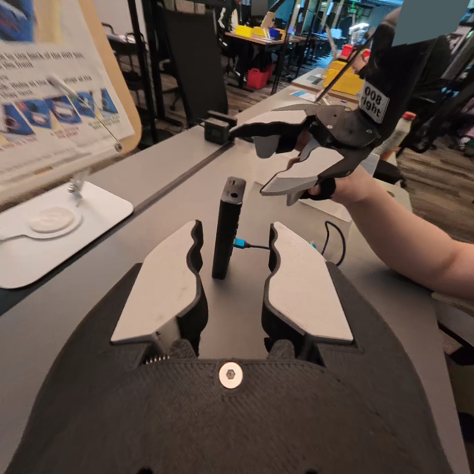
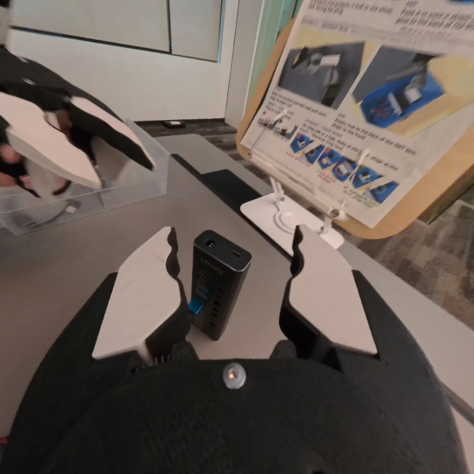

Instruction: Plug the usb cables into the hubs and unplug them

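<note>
A black USB hub (image 1: 227,230) stands on its long edge on the grey table, between the open fingers of my left gripper (image 1: 236,228), which touch nothing. A blue USB plug (image 1: 239,243) is seated in the hub's right side, and its dark blue cable (image 1: 336,241) loops off to the right. My right gripper (image 1: 261,171) hovers open and empty above and behind the hub in the left wrist view. In the right wrist view the right gripper (image 2: 234,234) is open over the hub (image 2: 220,279), with the blue plug (image 2: 196,305) beside its left finger.
A clipboard with an instruction sheet (image 1: 51,84) stands on a white stand (image 1: 59,225) left of the hub, seen also in the right wrist view (image 2: 359,115). A clear plastic bin (image 2: 84,187) holds another cable. A white box (image 1: 331,213) lies behind the hub. A forearm (image 1: 400,238) reaches in from the right. The blue plug (image 2: 196,305) is about 11 centimeters from my right fingertips. Look for it in the left wrist view (image 1: 238,243) too.
</note>
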A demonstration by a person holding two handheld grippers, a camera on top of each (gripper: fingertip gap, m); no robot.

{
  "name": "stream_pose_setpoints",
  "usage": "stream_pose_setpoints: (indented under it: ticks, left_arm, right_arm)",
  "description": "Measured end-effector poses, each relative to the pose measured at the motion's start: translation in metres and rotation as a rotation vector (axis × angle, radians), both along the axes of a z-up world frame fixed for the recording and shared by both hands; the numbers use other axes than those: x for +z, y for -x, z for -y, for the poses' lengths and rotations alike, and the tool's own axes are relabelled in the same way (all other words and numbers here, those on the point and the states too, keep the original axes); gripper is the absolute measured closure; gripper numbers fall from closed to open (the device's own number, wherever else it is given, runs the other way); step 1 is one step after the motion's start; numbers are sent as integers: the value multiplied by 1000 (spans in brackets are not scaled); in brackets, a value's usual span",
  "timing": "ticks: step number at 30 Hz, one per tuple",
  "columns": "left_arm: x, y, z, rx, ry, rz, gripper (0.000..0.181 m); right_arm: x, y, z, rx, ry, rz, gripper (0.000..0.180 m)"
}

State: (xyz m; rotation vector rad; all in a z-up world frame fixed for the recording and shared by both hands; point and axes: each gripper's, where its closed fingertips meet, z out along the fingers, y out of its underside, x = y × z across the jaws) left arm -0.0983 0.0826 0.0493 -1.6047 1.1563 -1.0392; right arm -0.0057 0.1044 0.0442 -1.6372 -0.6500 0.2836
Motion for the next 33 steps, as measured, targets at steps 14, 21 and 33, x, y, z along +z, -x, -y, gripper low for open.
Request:
stream_pose_setpoints:
  ticks: [14, 21, 33]
  left_arm:
    - [-75, 274, 15, 733, 272, -527, 129]
    - [-153, 303, 27, 753, 469, -643, 134]
    - [-93, 321, 31, 840, 192, -633, 178]
  right_arm:
    - [80, -4, 55, 24, -199, -17, 94]
    - [74, 2, 59, 34, -178, 19, 94]
    - [55, 4, 51, 42, -120, 69, 95]
